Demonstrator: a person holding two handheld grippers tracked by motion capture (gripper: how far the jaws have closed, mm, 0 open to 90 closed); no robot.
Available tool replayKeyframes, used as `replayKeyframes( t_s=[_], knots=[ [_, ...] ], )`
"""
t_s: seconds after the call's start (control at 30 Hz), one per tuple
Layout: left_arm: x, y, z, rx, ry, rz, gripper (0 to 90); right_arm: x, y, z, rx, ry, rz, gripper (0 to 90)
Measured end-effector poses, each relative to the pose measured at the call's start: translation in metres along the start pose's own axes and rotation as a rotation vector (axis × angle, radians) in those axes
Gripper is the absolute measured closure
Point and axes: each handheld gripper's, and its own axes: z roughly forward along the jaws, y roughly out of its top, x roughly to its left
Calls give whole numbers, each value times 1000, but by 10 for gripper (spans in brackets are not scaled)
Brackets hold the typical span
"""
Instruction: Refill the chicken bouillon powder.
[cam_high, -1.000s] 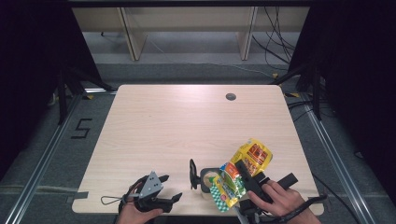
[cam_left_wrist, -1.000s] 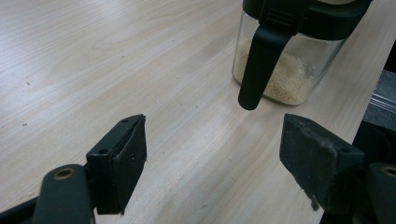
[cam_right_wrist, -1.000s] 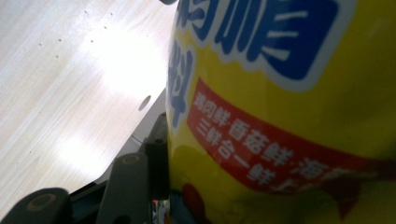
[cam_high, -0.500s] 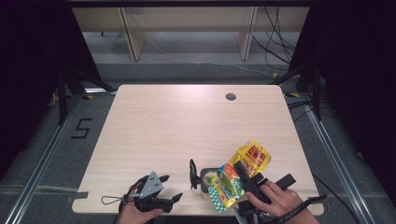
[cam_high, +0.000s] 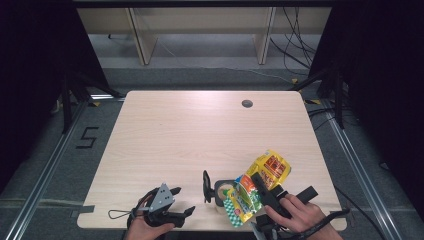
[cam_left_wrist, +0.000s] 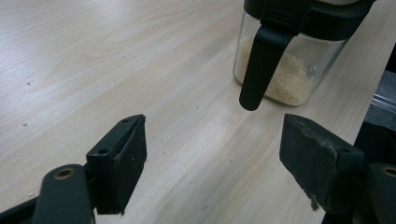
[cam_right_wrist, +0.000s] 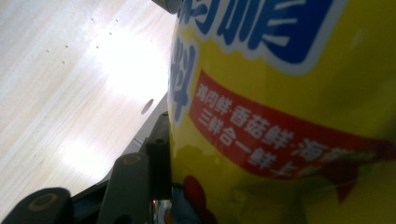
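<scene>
A clear jar (cam_high: 221, 194) with a black lid and a black lever handle (cam_high: 206, 186) stands near the table's front edge. It holds pale grains (cam_left_wrist: 289, 79). My left gripper (cam_high: 183, 201) rests open just left of it, and the jar's handle (cam_left_wrist: 261, 60) hangs ahead of the gap between the jaws (cam_left_wrist: 210, 158). My right gripper (cam_high: 264, 189) is shut on a yellow snack packet (cam_high: 260, 177), held tilted over the jar's right side. In the right gripper view the packet (cam_right_wrist: 280, 102) hides one jaw, and the other finger (cam_right_wrist: 159, 149) presses against it.
The light wooden table (cam_high: 200, 130) has a dark round cable hole (cam_high: 246, 103) at its far right. The person's right hand (cam_high: 297, 215) sits at the front right corner. Floor rails run along both sides, and a wooden shelf frame (cam_high: 200, 30) stands beyond.
The right gripper and packet have edged slightly left toward the jar. The left gripper has stayed where it was, open.
</scene>
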Motion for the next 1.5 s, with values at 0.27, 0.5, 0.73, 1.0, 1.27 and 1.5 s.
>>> replayKeyframes(
  t_s=[0.27, 0.5, 0.73, 1.0, 1.27, 1.5],
  knots=[
    [-1, 0, 0, -7, -2, -17, 228, -2, -1, -1, -5, 25, 5, 536],
    [0, 1, 0, -1, -6, -8, 228, -2, -1, -2, -6, -7, 9, 537],
    [-1, 0, 0, -17, -12, -16, 228, -2, -1, -2, -13, 1, 7, 537],
    [-2, 0, 0, -11, -9, -34, 228, -1, -3, -2, -6, 2, 11, 538],
    [-2, 0, 1, -17, -8, -34, 228, -1, -5, -2, 4, 2, 17, 538],
    [-2, 0, -1, -5, -4, -37, 228, -1, -3, -2, -11, -2, 22, 541]
  ],
)
